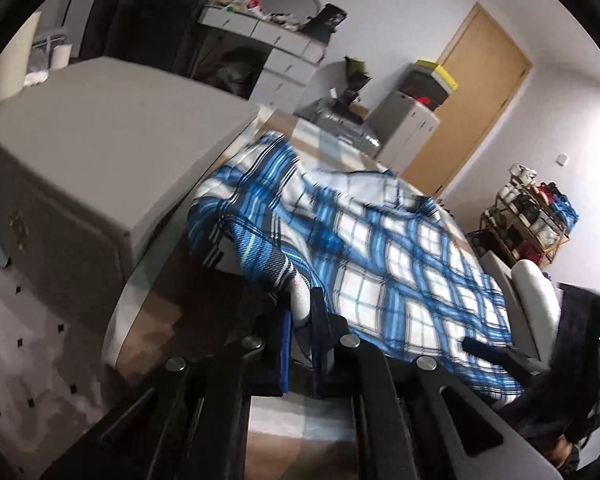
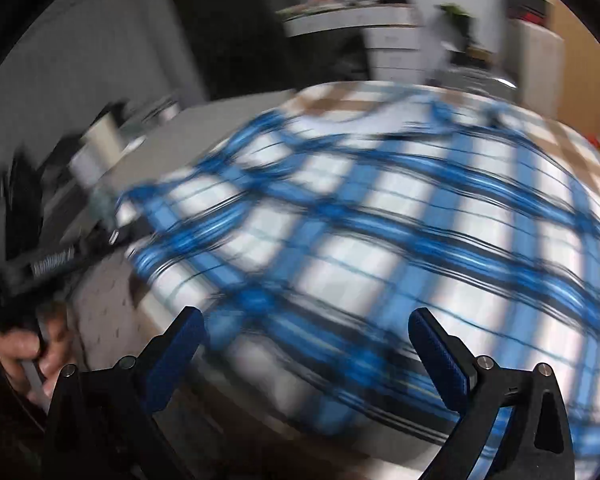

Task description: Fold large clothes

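A large blue, white and black plaid shirt [image 1: 380, 256] lies spread over a round table [image 1: 124, 320]. My left gripper [image 1: 300, 304] is shut on a bunched edge of the shirt at its near left side and holds that fold lifted. In the right wrist view the shirt [image 2: 380, 220] fills most of the frame, blurred by motion. My right gripper [image 2: 306, 320] is open and empty, just above the shirt's near edge. The left gripper and the hand holding it [image 2: 40, 264] show at the far left of that view.
A grey cabinet [image 1: 92, 152] stands close to the left of the table. White drawers with clutter [image 1: 280, 40], a wooden door [image 1: 472, 92], a shelf rack [image 1: 528, 216] and a white chair back [image 1: 536, 304] stand around the room. Tiled floor [image 1: 28, 360] lies at lower left.
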Available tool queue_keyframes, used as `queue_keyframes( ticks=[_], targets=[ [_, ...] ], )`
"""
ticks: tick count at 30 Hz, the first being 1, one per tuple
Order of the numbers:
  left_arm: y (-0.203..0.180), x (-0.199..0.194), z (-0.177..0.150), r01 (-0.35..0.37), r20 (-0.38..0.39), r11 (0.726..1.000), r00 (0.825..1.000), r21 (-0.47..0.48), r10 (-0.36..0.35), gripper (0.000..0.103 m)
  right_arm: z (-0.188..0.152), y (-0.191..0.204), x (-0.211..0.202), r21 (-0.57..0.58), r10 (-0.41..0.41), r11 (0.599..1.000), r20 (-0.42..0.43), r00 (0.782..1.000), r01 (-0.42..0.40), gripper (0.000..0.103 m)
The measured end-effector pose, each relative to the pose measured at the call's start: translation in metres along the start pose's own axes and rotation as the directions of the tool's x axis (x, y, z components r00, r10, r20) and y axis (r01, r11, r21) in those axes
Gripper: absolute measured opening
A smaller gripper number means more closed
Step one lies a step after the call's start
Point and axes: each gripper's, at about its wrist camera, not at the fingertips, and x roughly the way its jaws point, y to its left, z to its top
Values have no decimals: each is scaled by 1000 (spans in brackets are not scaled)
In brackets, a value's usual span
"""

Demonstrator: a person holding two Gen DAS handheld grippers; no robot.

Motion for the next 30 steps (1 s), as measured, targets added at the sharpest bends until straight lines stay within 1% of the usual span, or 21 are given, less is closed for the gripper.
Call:
queue_keyframes(
  ticks=[2,3,5,6,7,8,9,10,11,12,14,16,18,19,20,22,23,24,25,26,30],
  targets=[
    [-1,1,5,16,5,1000,1000,5,-16,3,5,21,15,-87,17,996,-14,1000,-18,103],
    [-2,2,6,21,6,1000,1000,4,-21,3,6,31,25,-128,10,992,-25,1000,-13,103],
    [0,2,9,41,10,999,999,1,-41,3,8,43,43,-189,-32,982,-34,999,25,100],
    [-1,2,9,46,9,999,999,0,-46,3,11,45,51,-193,-58,980,-31,998,51,95],
    [-1,1,9,51,3,999,999,0,-51,3,15,42,60,-170,-73,983,-37,997,65,72],
    [-2,2,9,55,-13,998,998,1,-55,3,18,37,63,-143,-68,988,-54,996,60,44],
    [-3,3,8,62,-41,998,997,-2,-62,6,23,27,63,-87,-42,996,-55,998,37,33],
    [0,3,5,64,-90,998,994,-21,-66,11,27,17,59,-34,16,999,-51,999,-18,11],
    [1,2,2,96,-126,995,987,-35,-100,27,32,2,56,59,102,993,-47,994,-99,8],
    [2,-1,-2,162,-153,986,974,-45,-167,48,33,-7,56,110,132,986,-42,990,-127,8],
    [3,-12,-11,266,-148,963,951,-46,-270,67,34,-18,56,164,164,974,-36,986,-156,6],
    [5,-15,-17,292,-153,955,943,-48,-296,69,33,-19,54,172,173,971,-26,985,-166,6],
    [14,-7,-21,299,-177,947,932,-121,-317,69,32,-13,51,145,160,977,-25,987,-155,6],
    [18,0,-22,309,-186,934,921,-181,-341,69,31,-9,51,129,150,981,-26,988,-145,6],
    [24,10,-22,340,-191,906,900,-252,-391,69,29,-5,51,109,135,985,-25,991,-131,7],
    [29,21,-19,378,-175,867,877,-325,-448,69,29,-1,52,90,124,988,-21,992,-122,7],
    [32,29,-17,404,-162,842,861,-358,-482,69,28,0,52,91,124,988,-19,992,-122,7],
    [33,35,-15,411,-153,827,855,-383,-496,69,27,0,51,92,126,988,-17,992,-124,7],
    [35,41,-14,408,-142,816,855,-411,-499,69,24,0,50,96,130,987,-17,991,-128,7],
    [38,48,-11,402,-128,808,859,-430,-495,69,23,-1,49,103,134,986,-13,991,-132,7],
    [38,59,1,358,-98,816,890,-454,-445,69,18,-3,44,109,130,986,-6,991,-129,7]
  ],
)
